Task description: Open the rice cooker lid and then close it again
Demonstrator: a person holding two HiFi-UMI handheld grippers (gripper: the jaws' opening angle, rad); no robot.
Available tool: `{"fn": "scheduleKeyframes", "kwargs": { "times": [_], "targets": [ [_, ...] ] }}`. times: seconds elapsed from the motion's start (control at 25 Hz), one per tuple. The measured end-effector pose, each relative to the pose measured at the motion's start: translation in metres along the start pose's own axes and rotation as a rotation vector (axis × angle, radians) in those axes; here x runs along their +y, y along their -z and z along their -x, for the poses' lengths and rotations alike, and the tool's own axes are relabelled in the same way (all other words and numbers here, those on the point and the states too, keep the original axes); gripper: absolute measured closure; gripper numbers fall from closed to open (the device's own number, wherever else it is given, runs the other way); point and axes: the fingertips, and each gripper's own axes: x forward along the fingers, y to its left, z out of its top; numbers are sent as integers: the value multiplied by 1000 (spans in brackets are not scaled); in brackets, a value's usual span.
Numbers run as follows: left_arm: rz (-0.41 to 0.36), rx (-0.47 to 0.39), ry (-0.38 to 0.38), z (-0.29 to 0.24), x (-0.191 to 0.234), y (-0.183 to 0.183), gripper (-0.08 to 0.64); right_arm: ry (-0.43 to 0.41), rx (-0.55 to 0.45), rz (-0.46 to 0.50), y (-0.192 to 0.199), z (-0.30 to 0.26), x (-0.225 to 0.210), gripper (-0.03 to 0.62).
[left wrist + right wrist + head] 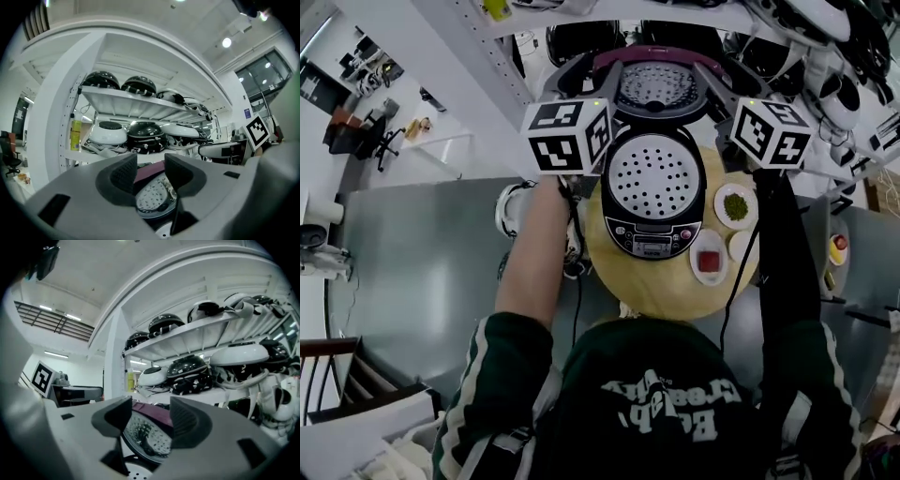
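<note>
A black rice cooker stands on a round wooden table. Its lid is swung up and back, showing a perforated inner plate and a maroon rim. My left gripper is raised at the lid's left edge and my right gripper at its right edge. In the left gripper view the left gripper stands open, with the lid showing through the gap beyond it. In the right gripper view the right gripper is open too, the lid behind its gap. No pad presses on anything.
Small dishes sit right of the cooker: one with green contents, one with red. A white shelf rack loaded with several other rice cookers stands just behind the table. A yellow bottle stands on its left.
</note>
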Motion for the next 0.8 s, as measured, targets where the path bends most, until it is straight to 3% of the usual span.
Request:
{"fn": "scheduleKeyframes", "kwargs": {
  "times": [0.28, 0.52, 0.64, 0.8],
  "targets": [
    [80, 81, 28, -53, 25, 6, 355, 22, 117, -54, 1, -40, -27, 308],
    [128, 174, 57, -81, 26, 33, 288, 32, 226, -151, 24, -64, -41, 276],
    [172, 184, 69, -83, 24, 41, 287, 13, 248, -213, 34, -66, -42, 270],
    [165, 179, 76, -74, 19, 40, 287, -22, 256, -223, 35, -58, -36, 272]
  ]
}}
